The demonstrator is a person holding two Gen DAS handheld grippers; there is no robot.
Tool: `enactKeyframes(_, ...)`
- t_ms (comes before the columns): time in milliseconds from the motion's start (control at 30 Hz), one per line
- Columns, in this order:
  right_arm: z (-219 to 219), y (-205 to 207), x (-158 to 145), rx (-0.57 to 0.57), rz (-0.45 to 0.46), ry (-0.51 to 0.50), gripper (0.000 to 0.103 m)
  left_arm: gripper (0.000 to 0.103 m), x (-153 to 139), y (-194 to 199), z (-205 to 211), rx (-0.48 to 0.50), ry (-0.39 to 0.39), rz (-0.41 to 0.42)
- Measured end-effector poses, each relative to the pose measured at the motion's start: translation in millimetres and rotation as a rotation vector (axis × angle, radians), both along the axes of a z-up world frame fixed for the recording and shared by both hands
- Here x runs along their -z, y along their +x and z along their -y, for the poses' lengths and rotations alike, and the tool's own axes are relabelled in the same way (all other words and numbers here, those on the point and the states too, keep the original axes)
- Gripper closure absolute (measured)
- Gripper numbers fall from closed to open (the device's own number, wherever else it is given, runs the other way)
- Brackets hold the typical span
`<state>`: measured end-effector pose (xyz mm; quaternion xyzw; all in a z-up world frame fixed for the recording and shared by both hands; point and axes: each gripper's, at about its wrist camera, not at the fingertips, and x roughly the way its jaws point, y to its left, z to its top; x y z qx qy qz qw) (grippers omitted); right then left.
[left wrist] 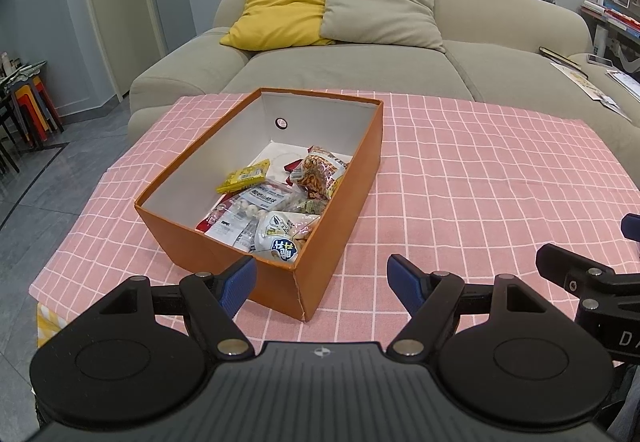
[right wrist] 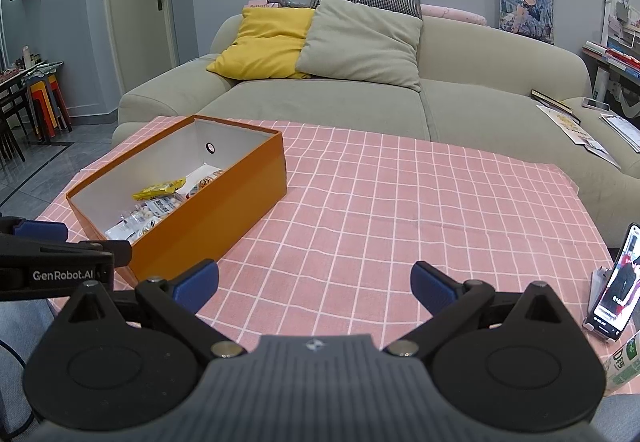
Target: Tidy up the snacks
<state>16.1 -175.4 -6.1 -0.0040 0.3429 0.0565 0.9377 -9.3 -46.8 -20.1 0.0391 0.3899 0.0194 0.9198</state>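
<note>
An open orange box (left wrist: 320, 254) with a white inside sits on the pink checked tablecloth (left wrist: 480, 182). It holds several snack packets: a yellow packet (left wrist: 244, 175), an orange nut bag (left wrist: 318, 172), a white bag (left wrist: 280, 238). My left gripper (left wrist: 322, 284) is open and empty, just in front of the box's near corner. In the right wrist view the box (right wrist: 208, 202) is to the left and my right gripper (right wrist: 314, 282) is open and empty over bare cloth. The left gripper (right wrist: 60, 246) shows at the left edge.
A beige sofa (left wrist: 360, 70) with yellow and grey cushions stands behind the table. A phone on a stand (right wrist: 614, 282) and a green-labelled packet (right wrist: 624, 362) are at the table's right edge. Stools and chairs stand at far left.
</note>
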Motion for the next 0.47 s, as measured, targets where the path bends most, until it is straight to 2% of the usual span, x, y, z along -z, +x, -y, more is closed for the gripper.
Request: enactKeyframes(467,0.5,0.1,-0.5,-0.001,-0.001,0.000,0.004,0.016,-1.6,-1.1,2.4,0.009,-0.003,0.013)
